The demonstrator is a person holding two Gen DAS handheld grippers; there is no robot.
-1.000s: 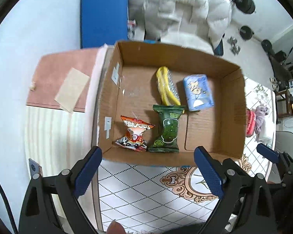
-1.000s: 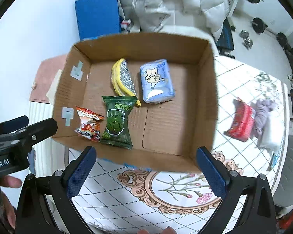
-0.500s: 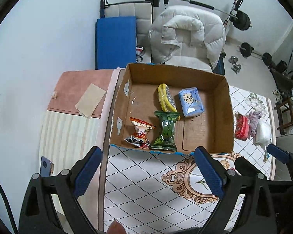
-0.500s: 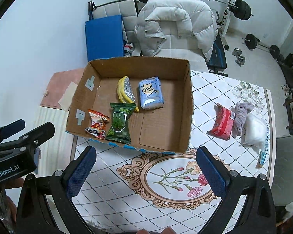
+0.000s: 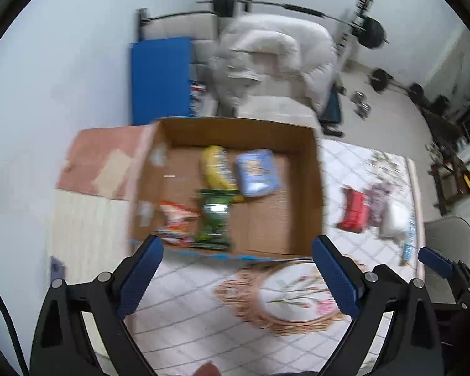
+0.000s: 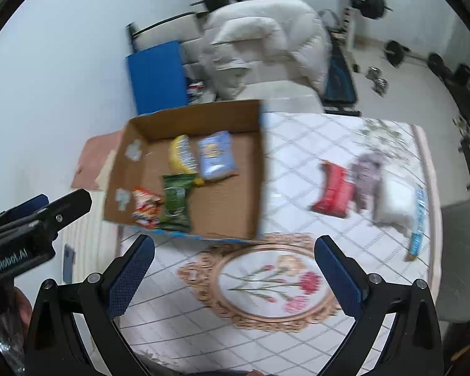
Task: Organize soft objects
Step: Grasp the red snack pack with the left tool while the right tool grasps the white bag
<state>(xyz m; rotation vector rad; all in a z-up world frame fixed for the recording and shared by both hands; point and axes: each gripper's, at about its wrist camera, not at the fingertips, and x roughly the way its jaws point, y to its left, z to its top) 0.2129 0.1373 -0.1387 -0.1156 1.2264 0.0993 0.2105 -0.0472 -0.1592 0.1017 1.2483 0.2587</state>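
1. The left gripper (image 5: 238, 266) hangs above the table with its 2 blue-padded fingers spread wide and nothing between them.
2. The right gripper (image 6: 233, 266) is likewise spread wide and empty, high over the flower medallion (image 6: 266, 282) printed on the tablecloth (image 6: 297, 144).
3. A cardboard box (image 5: 316, 188) sits open on the left part of the table, its near edge just past the left gripper's fingertips in the left wrist view.
4. Inside the box lie 4 soft packs: a yellow pack (image 5: 216, 167) toward the back, a light blue pack (image 5: 257, 172) just to its right, a green packet (image 5: 214, 219) in front of the yellow one, and an orange-red snack bag (image 5: 175, 222) beside the green packet on its left.
5. The right half of the box floor is bare cardboard.
6. Outside the box, well to its right on the tablecloth, 3 soft things lie side by side: a red pack (image 6: 335, 188), a purple-grey cloth (image 6: 366, 172) and a white bag (image 6: 394, 203).
7. A thin blue-and-white strip (image 6: 418, 219) lies along the table's right edge just beyond the white bag; it is too blurred to tell what it is.
8. In the right wrist view, the left gripper's black body shows at the far left edge, beside the box.
9. Behind the table, a white padded jacket (image 5: 275, 62) lies over a weight bench, with a blue mat (image 5: 161, 78) standing to its left.
10. Both views are motion-blurred, so labels on the packs cannot be read.
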